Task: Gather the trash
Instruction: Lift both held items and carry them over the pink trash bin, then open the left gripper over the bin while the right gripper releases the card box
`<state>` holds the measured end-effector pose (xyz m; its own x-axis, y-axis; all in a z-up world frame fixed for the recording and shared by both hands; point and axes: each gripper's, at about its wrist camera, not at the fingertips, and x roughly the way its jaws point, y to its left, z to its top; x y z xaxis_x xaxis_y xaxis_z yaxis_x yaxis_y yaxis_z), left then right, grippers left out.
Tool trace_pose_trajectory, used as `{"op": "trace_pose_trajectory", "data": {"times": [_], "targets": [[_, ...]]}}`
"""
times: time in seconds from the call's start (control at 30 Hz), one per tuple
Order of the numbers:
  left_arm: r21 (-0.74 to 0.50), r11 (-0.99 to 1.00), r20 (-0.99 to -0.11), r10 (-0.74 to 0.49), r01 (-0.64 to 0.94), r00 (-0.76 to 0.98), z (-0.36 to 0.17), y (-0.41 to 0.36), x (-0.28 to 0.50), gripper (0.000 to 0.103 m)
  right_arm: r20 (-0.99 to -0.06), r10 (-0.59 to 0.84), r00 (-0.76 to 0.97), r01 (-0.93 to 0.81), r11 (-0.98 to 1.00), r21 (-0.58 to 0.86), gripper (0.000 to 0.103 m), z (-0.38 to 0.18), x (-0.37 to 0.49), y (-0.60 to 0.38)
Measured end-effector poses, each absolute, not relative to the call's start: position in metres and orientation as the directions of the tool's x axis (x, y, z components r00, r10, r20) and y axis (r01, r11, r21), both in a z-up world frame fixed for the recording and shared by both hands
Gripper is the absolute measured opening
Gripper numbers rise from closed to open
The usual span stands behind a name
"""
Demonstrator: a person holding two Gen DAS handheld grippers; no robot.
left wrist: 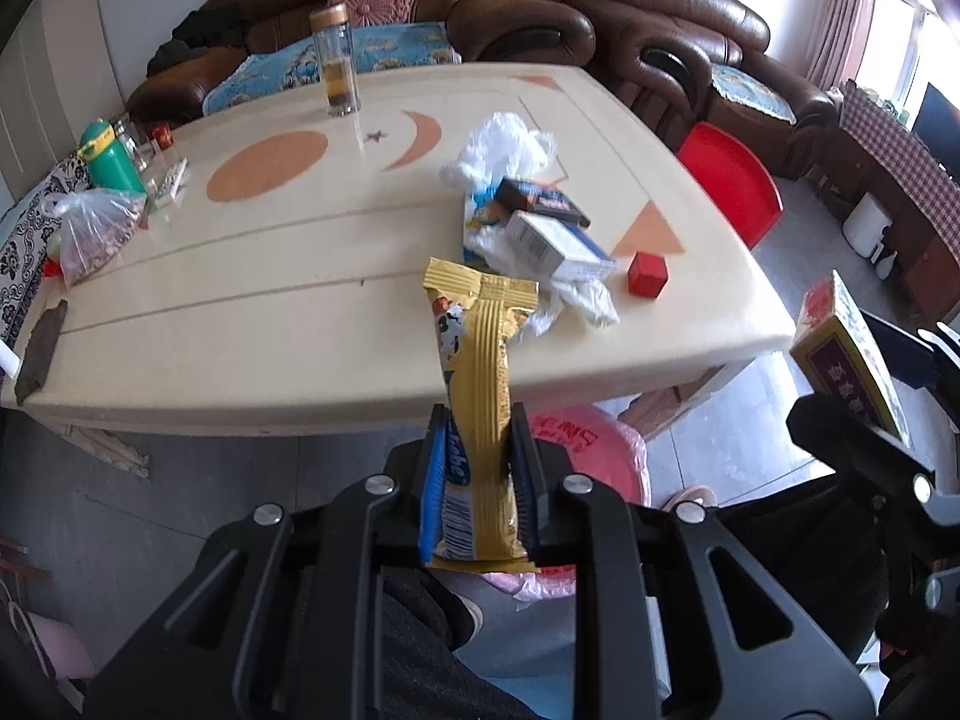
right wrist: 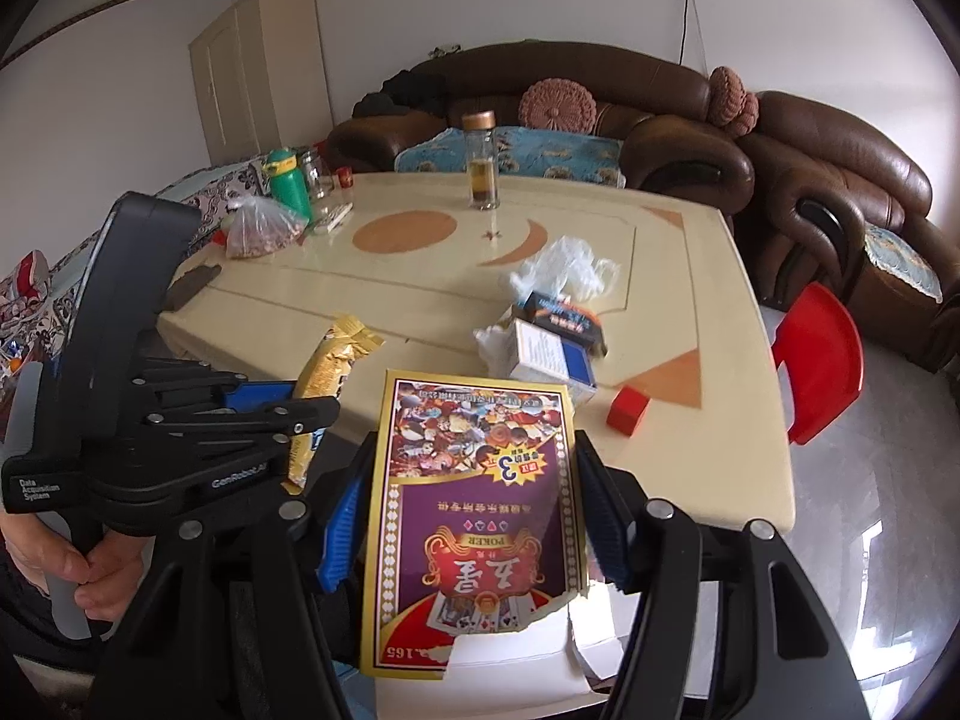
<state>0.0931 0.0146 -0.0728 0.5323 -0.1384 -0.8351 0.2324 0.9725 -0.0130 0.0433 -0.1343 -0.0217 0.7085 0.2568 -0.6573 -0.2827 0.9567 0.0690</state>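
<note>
My left gripper (left wrist: pixel 480 456) is shut on a gold snack wrapper (left wrist: pixel 480 396), held upright in front of the table's near edge; it also shows in the right wrist view (right wrist: pixel 330 372). My right gripper (right wrist: pixel 474 516) is shut on a torn purple poker card box (right wrist: pixel 480 516), seen at the right in the left wrist view (left wrist: pixel 852 354). On the cream table (left wrist: pixel 270 300) lie a white and blue box (left wrist: pixel 558 243), a dark box (left wrist: pixel 540 198), crumpled white plastic (left wrist: pixel 504 147), white tissue (left wrist: pixel 582 300) and a red cube (left wrist: pixel 647 274).
A pink bag (left wrist: pixel 594 450) sits on the floor under the table's near edge. A glass bottle (left wrist: pixel 336 60), a green bottle (left wrist: pixel 111 159), jars and a bag of nuts (left wrist: pixel 90 234) stand at the table's far and left sides. A red stool (left wrist: pixel 732 180) and brown sofas (left wrist: pixel 660 18) surround it.
</note>
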Motion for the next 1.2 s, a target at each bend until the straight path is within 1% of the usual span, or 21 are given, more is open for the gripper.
{"op": "trace_pose_trajectory", "data": {"times": [0.6,0.77,0.83,0.9,0.97,1.2], "targets": [[-0.023,0.966,-0.897,-0.133,0.256,0.421,-0.134,0.004,0.099,0.02,-0.739,0.267,0.618,-0.262,0.957,0.127,0.06,-0.088,0.058,-0.139],[-0.076,0.961,-0.907,-0.178,0.267,0.382,-0.153,0.004,0.106,0.02,-0.762,0.259,0.593,-0.249,0.959,0.133,0.06,-0.108,0.065,-0.143],[-0.081,0.955,-0.906,-0.19,0.285,0.379,-0.16,0.001,0.11,0.017,-0.772,0.254,0.583,-0.243,0.961,0.133,0.06,-0.117,0.068,-0.145],[-0.082,0.956,-0.916,-0.183,0.281,0.356,-0.166,-0.002,0.113,0.017,-0.786,0.248,0.567,-0.237,0.962,0.132,0.06,-0.127,0.073,-0.145],[-0.143,0.944,-0.915,-0.241,0.299,0.323,-0.169,-0.002,0.113,0.017,-0.797,0.251,0.549,-0.226,0.963,0.148,0.06,-0.137,0.078,-0.148],[-0.187,0.932,-0.928,-0.271,0.311,0.255,-0.194,-0.008,0.115,0.017,-0.838,0.256,0.483,-0.219,0.961,0.167,0.06,-0.173,0.095,-0.151]]}}
